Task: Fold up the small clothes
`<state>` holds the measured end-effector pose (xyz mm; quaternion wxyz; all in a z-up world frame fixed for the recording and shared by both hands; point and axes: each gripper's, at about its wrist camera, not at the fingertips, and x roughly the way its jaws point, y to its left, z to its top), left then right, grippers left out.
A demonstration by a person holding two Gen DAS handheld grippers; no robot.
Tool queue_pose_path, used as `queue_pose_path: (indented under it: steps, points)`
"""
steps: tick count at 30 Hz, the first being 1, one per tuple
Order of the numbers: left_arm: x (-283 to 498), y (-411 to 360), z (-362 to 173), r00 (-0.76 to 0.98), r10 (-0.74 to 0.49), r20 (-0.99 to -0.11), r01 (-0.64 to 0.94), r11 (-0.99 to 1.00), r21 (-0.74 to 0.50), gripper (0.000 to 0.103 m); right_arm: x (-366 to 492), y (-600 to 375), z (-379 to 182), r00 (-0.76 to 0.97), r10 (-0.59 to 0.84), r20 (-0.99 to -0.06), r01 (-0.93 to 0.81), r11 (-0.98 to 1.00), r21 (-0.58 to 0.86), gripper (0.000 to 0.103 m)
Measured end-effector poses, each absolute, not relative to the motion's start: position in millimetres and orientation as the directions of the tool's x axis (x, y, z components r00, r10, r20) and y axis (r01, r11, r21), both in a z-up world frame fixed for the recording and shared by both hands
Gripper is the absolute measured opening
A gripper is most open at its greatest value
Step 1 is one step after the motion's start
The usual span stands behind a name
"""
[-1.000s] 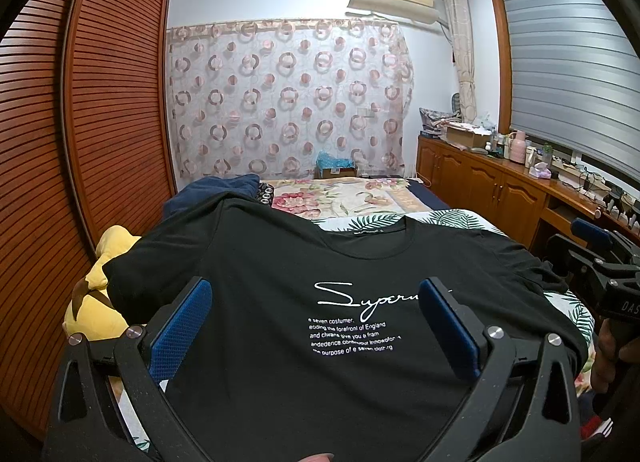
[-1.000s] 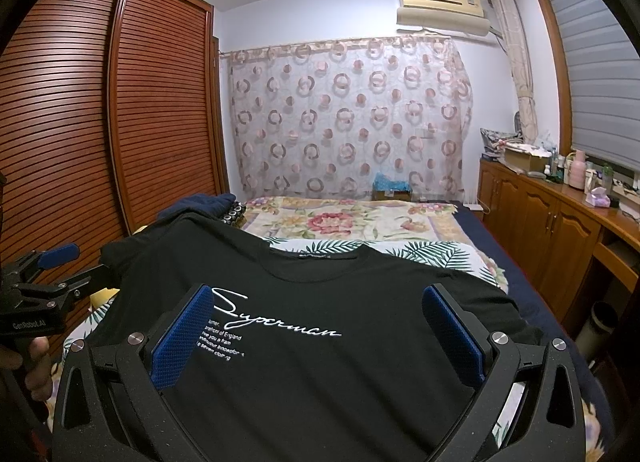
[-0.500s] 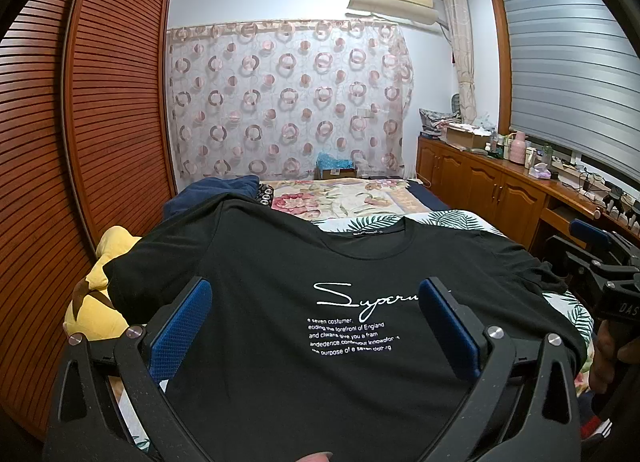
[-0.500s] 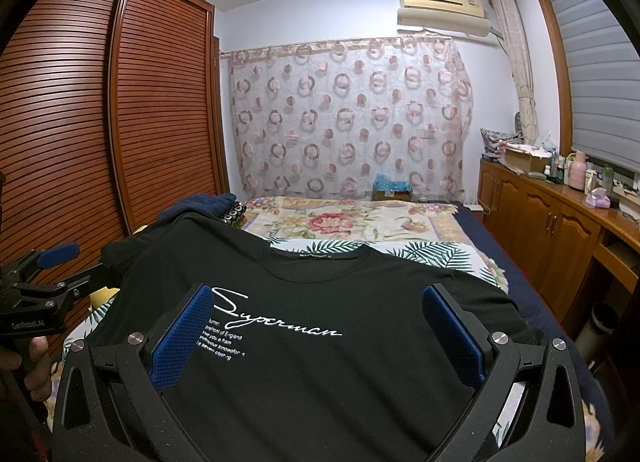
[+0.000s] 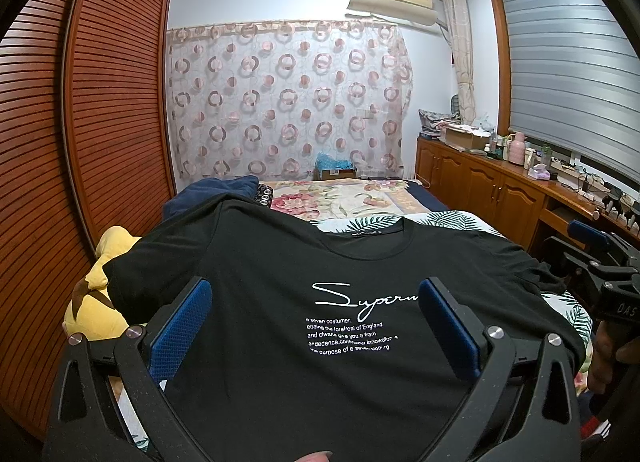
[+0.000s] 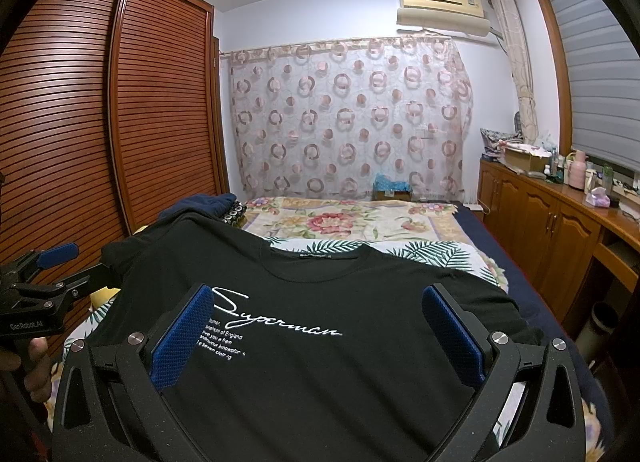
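A black T-shirt [image 5: 280, 270] [image 6: 360, 294] with white script lettering lies spread flat, front up, collar away from me, on the bed. My left gripper [image 5: 314, 298] hovers open above its lower left part, blue pads wide apart with nothing between them. My right gripper [image 6: 318, 304] is open too, above the lower right part. In the right wrist view the left gripper [image 6: 44, 274] shows at the left edge beside the left sleeve. In the left wrist view the right gripper [image 5: 596, 258] appears at the right edge by the right sleeve.
The bed [image 6: 432, 250] has a leaf-print sheet and a floral quilt [image 6: 352, 218] further back. A yellow plush toy [image 5: 100, 286] and a dark blue garment [image 5: 216, 190] lie at its left. Slatted wardrobe doors [image 6: 80, 122] stand left, wooden cabinets [image 6: 552, 230] right.
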<state>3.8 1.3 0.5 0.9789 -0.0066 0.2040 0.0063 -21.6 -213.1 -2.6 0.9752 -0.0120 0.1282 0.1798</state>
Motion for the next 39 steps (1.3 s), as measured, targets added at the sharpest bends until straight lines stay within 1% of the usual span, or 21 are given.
queue_pose_path:
  steps: [28, 33, 39]
  points:
    - [4, 2, 0, 0.916, 0.007, -0.401, -0.013, 1.000, -0.012, 0.103, -23, -214, -3, 0.902, 0.353, -0.249, -0.359, 0.933, 0.021, 0.103]
    - [7, 20, -3, 0.903, 0.001, -0.431, -0.012, 1.000, -0.023, 0.103, -16, -210, -8, 0.882, 0.384, -0.274, -0.393, 0.919, 0.023, 0.103]
    - [15, 41, -15, 0.883, 0.014, -0.469, -0.018, 1.000, -0.004, 0.103, 0, -204, -11, 0.850, 0.424, -0.311, -0.440, 0.898, 0.021, 0.103]
